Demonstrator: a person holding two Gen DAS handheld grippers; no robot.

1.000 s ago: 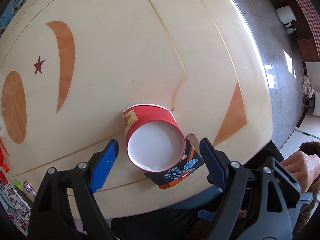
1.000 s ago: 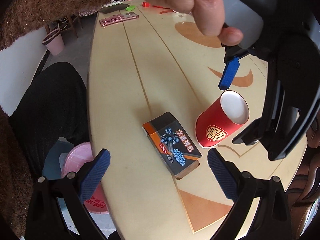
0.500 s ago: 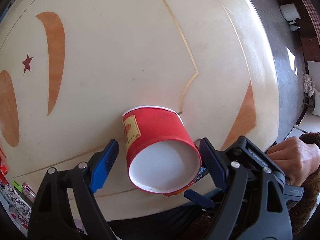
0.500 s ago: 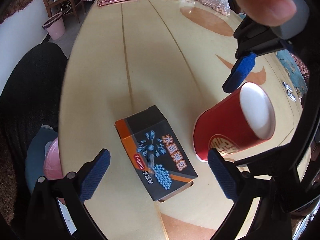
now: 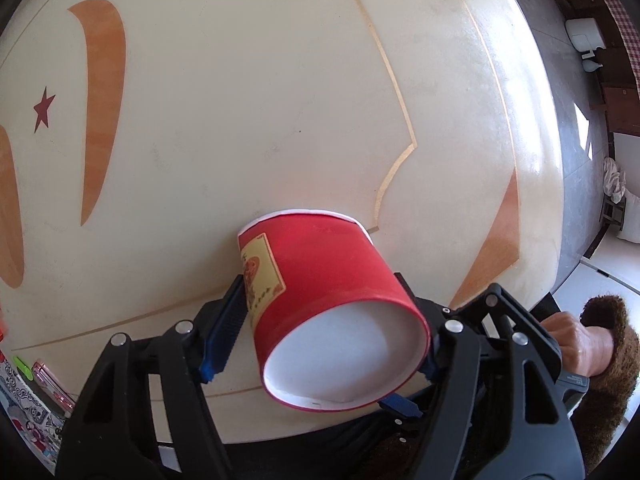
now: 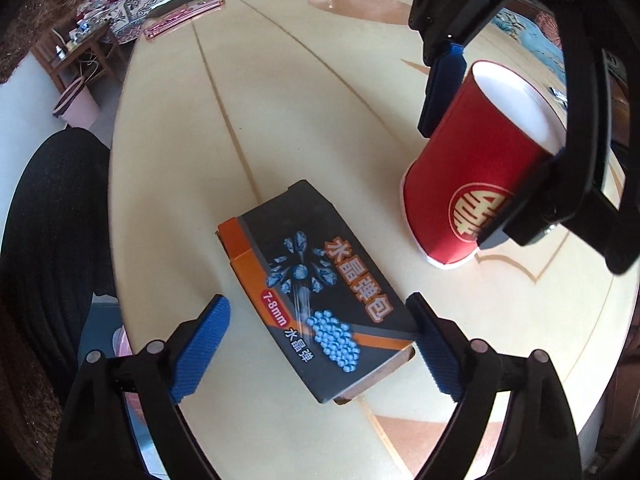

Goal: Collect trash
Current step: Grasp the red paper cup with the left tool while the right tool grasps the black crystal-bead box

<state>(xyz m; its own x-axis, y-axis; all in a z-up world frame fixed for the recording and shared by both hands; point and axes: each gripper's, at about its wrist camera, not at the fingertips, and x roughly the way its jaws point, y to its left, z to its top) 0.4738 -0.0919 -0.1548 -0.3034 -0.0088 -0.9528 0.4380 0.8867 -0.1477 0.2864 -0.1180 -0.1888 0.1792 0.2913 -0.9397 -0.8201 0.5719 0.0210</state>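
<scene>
A red paper cup [image 5: 320, 280] stands upside down on the cream table, white base up. My left gripper [image 5: 324, 332] has its blue pads closed on the cup's two sides. In the right wrist view the same cup [image 6: 472, 184] sits at the right, held by the left gripper [image 6: 460, 152]. A black and orange cardboard box [image 6: 320, 284] lies flat on the table. My right gripper [image 6: 316, 344] is open, its blue pads on either side of the box's near end, not touching it.
The table edge [image 5: 560, 216] curves close on the right, with grey floor beyond. A pink bin [image 6: 120, 340] shows below the table edge beside a black-clad leg. A pink phone [image 6: 184, 20], food bags and fruit lie at the far end.
My left gripper moved in around the red cup and closed on it. My right gripper moved closer to the box, which now lies between its open pads.
</scene>
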